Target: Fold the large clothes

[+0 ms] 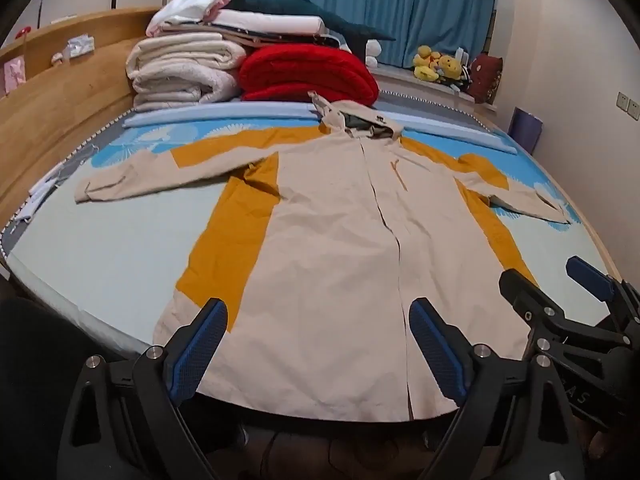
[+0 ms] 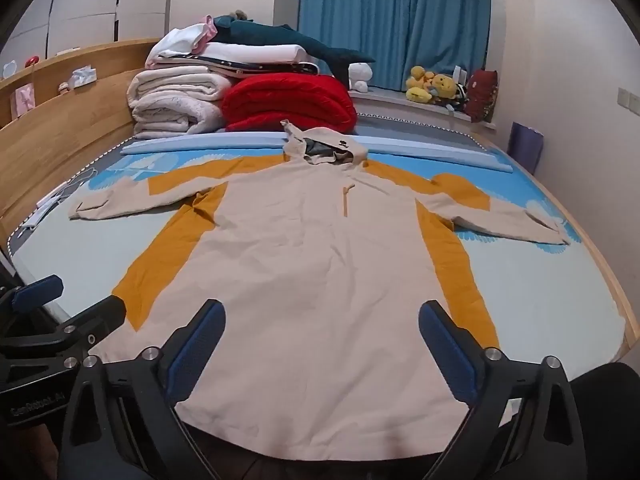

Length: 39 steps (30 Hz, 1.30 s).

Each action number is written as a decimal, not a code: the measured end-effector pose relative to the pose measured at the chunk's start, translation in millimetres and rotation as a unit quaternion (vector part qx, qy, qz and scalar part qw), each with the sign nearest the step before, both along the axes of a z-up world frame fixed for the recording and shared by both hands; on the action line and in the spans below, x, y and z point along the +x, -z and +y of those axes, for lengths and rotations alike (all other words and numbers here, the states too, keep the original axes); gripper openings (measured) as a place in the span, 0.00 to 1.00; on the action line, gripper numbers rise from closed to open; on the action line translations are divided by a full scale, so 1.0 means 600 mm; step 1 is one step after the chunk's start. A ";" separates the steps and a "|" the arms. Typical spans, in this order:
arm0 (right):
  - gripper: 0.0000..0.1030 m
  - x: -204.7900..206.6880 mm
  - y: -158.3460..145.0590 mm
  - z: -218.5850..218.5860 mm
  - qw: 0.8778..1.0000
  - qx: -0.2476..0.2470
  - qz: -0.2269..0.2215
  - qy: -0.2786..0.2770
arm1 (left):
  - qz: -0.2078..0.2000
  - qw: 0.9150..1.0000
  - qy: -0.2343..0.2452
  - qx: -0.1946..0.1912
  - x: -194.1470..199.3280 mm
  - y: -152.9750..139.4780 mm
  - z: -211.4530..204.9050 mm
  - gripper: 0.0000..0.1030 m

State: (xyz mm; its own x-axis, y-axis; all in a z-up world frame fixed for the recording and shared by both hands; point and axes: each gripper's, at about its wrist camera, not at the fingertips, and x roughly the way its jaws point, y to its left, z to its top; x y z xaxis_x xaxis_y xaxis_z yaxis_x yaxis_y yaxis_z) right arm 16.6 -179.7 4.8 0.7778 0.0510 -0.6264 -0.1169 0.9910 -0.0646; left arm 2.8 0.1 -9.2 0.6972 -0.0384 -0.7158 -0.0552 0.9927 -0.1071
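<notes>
While spread flat, face up on the blue-patterned bed (image 1: 120, 264), cream-and-mustard hooded fabric jacket (image 1: 332, 240) unfolded; left gripper (image 1: 318, 344) and right gripper (image 2: 320, 344) gaping, empty, above hem. Probably next: pinching a sleeve inward.

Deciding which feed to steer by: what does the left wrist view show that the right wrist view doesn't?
Only the left wrist view: the right claw side-on at its right edge, open, and the jacket's front opening running to the hem.

Only the right wrist view: the left claw at its left edge, open, and the bed's near right corner.

Both: the beige and mustard jacket spread flat on the bed with sleeves out, hood towards the red blanket, and blue curtains.
</notes>
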 end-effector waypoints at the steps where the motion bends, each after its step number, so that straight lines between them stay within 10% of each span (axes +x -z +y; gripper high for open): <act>1: 0.92 0.000 0.001 0.001 1.000 -0.001 0.001 0.000 | 0.003 1.000 0.000 -0.001 0.002 0.001 0.001 0.87; 39: 0.91 0.000 0.008 0.013 1.000 0.001 0.012 -0.005 | 0.010 1.000 0.010 -0.002 0.000 0.008 -0.005 0.85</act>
State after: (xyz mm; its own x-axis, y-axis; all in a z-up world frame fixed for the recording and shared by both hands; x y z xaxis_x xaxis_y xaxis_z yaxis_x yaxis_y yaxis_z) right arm 16.6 -171.8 0.1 0.7615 0.0599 -0.6454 -0.1288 0.9898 -0.0602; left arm 2.7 -2.7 -14.3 0.6821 -0.0546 -0.7292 -0.0378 0.9932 -0.1097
